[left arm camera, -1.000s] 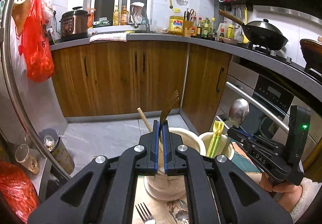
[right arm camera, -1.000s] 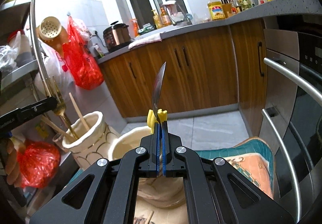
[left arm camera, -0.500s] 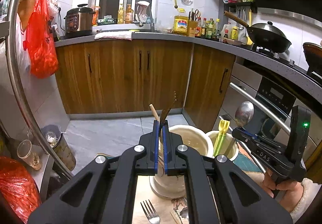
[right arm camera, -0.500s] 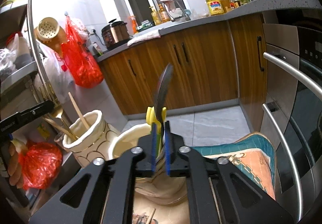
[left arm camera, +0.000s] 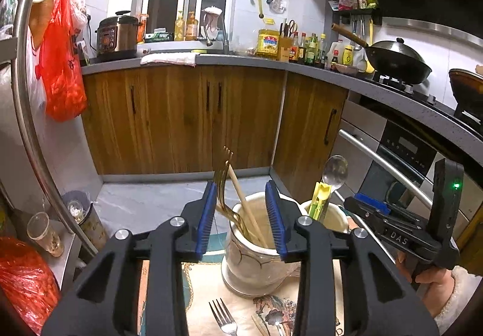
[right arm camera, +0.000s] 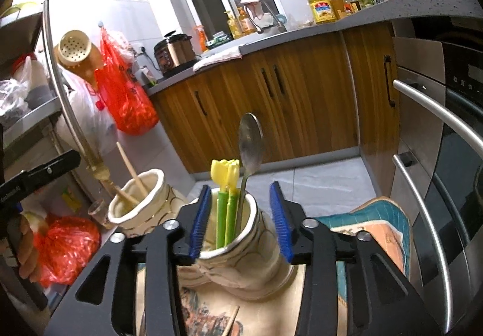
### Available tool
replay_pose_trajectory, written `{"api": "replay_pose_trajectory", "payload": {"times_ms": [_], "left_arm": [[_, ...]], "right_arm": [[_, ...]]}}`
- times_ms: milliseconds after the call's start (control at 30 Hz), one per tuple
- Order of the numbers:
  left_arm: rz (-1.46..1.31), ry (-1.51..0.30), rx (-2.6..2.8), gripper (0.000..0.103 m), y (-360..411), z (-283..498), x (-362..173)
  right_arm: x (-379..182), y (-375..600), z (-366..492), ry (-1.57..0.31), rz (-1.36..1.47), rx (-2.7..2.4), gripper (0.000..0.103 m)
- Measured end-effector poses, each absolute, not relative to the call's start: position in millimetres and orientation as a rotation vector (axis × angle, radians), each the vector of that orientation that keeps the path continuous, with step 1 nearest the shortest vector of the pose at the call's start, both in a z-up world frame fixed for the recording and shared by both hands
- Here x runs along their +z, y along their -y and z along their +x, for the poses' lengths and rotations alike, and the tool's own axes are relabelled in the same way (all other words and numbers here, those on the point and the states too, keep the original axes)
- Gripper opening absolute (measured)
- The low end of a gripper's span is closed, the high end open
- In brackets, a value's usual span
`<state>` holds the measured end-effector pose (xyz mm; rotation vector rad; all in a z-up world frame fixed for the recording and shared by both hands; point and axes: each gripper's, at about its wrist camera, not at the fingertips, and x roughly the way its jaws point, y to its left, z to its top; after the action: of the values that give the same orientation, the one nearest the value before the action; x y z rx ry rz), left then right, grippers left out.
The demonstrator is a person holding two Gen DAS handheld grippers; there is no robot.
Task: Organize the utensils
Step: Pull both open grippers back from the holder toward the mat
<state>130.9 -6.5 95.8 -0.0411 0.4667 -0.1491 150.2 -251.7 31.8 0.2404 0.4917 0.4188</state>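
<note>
My left gripper (left arm camera: 241, 215) is open above a cream ceramic holder (left arm camera: 256, 260). A gold fork (left arm camera: 225, 182) and wooden chopsticks (left arm camera: 241, 203) stand in it, free of the pads. My right gripper (right arm camera: 240, 220) is open around a second cream holder (right arm camera: 241, 260). A steel spoon (right arm camera: 250, 143) and yellow-green utensils (right arm camera: 226, 185) stand in that one. The first holder also shows in the right wrist view (right arm camera: 142, 206). The right gripper shows in the left wrist view (left arm camera: 392, 224).
A silver fork (left arm camera: 223, 318) and more utensils (left arm camera: 271, 324) lie on the patterned mat (left arm camera: 211, 284) in front of the holders. A chopstick (right arm camera: 231, 321) lies near the right holder. An oven front (right arm camera: 446, 155) is at the right. Red bags (right arm camera: 63, 248) hang at left.
Both grippers have opened. The left one let go of the gold fork, which now stands in its holder. The right one let go of the spoon, which now stands in the other holder.
</note>
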Motion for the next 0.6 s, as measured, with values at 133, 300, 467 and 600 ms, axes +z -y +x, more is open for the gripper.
{"api": "replay_pose_trajectory", "payload": {"times_ms": [133,300,467,600], "left_arm": [[-0.051,-0.460,-0.149,0.053,3.6,121.9,99.9],[-0.047,-0.456,-0.138,0.076,-3.9,105.0,99.5],[-0.069,-0.504,-0.125,0.093,-18.6,89.2,84.0],[-0.091,-0.571,-0.113,0.097,-29.0,81.4,61.4]], "right_arm": [[34.6,256.7,136.8,-0.499,0.251,0.429,0.065],[34.9,262.5,116.9,-0.516,0.240,0.437,0.085],[22.2,263.3,103.8,-0.578,0.226,0.432,0.093],[6.7,258.2,95.1,-0.630,0.200,0.417,0.095]]}}
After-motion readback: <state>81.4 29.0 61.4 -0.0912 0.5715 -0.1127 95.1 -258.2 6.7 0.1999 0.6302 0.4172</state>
